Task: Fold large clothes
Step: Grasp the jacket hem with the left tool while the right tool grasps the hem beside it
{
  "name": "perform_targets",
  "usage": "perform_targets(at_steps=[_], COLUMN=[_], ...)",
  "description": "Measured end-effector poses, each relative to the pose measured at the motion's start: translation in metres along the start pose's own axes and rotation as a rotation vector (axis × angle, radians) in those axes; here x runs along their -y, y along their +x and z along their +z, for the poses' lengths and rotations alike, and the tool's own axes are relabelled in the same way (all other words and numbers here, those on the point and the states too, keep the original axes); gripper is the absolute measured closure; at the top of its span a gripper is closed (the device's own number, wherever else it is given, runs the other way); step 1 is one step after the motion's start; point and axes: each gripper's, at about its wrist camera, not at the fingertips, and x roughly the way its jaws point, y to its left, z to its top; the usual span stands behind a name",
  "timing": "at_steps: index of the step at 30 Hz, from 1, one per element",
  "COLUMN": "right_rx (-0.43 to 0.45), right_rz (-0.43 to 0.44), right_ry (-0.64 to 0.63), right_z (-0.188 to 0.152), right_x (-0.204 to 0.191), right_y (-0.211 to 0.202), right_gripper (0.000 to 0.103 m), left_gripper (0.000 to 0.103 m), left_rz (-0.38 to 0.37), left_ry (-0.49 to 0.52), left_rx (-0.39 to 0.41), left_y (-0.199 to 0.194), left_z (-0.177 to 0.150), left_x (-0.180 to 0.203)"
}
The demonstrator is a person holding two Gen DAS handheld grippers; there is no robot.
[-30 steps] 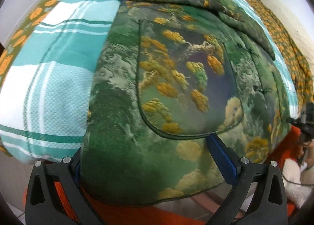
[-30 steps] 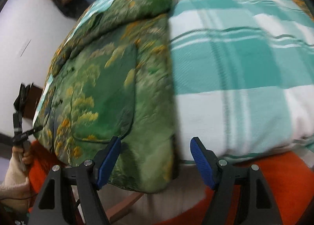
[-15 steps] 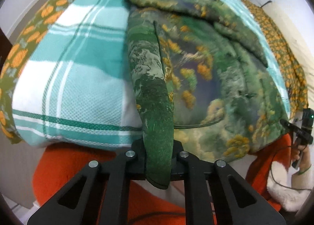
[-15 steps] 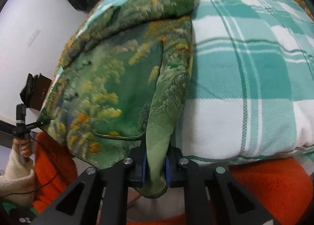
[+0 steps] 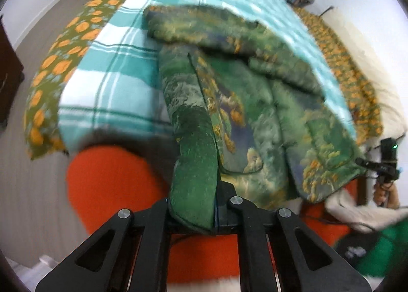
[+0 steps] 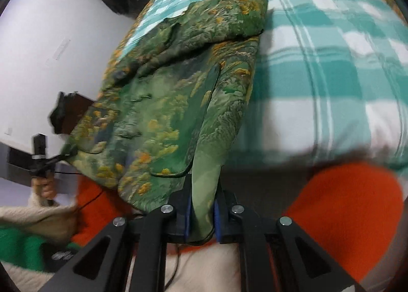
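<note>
Bedroom setting: nearest each camera, the left gripper [image 5: 201, 218] and right gripper [image 6: 202, 218] are each clamped on a bottom hem corner of the green padded jacket [image 5: 244, 103], whose long axis runs directly away from both grippers across the teal plaid blanket [image 5: 122, 70], collar farthest.

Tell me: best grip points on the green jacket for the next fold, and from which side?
The two bottom hem corners, from the bed's near edge. The jacket lies flat with its hem overhanging there; the left gripper and right gripper each pinch one corner.
</note>
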Motion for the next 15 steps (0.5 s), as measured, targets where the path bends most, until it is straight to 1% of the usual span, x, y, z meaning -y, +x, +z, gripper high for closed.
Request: perform_targets(at_steps=[3,5,6,8,9,10,11,13,15], right_rx=[0.019,0.058,0.082,0.142,0.178,0.208,0.245,0.291,0.328], right_rz=[0.127,0.178,0.197,0.224,0.227,0.221,0.215,0.225,0.196], right_ry=[0.034,0.049,0.057,0.046,0.033,0.025,0.023,0.049,0.068], right_z=[-0.006,0.003,0.013,0.042,0.063,0.079,0.106,0.149,0.189], right_x=[-0.014,-0.021,-0.023,-0.023,-0.023,-0.021,-0.016,-0.004,0.009], right_y=[-0.032,-0.048,-0.052,-0.054,-0.051,-0.048,-0.041,-0.029,-0.011], right_gripper=[0.091,0.091,0.091,0.091,0.091,0.091,0.092,0.092,0.092], left_gripper=[0.096,0.096,0.096,0.097,0.097,0.097,0.097,0.097,0.094], left_rz=[-0.037,-0.06,-0.07,-0.066,-0.074,-0.077,-0.073,-0.039,0.021], left_ry=[-0.01,-0.02,-0.009,0.009,0.0,-0.013,-0.029,-0.066,-0.075], left_rx=[0.069,0.123,0.154,0.196,0.215,0.229,0.244,0.269,0.288], left_y=[-0.027,-0.036,-0.035,-0.024,-0.015,-0.009,0.001,0.019,0.04], left_z=[0.002,0.02,0.037,0.073,0.098,0.114,0.139,0.175,0.208], left_x=[0.01,0.009,0.009,0.008,0.006,0.002,0.001,0.003,0.003])
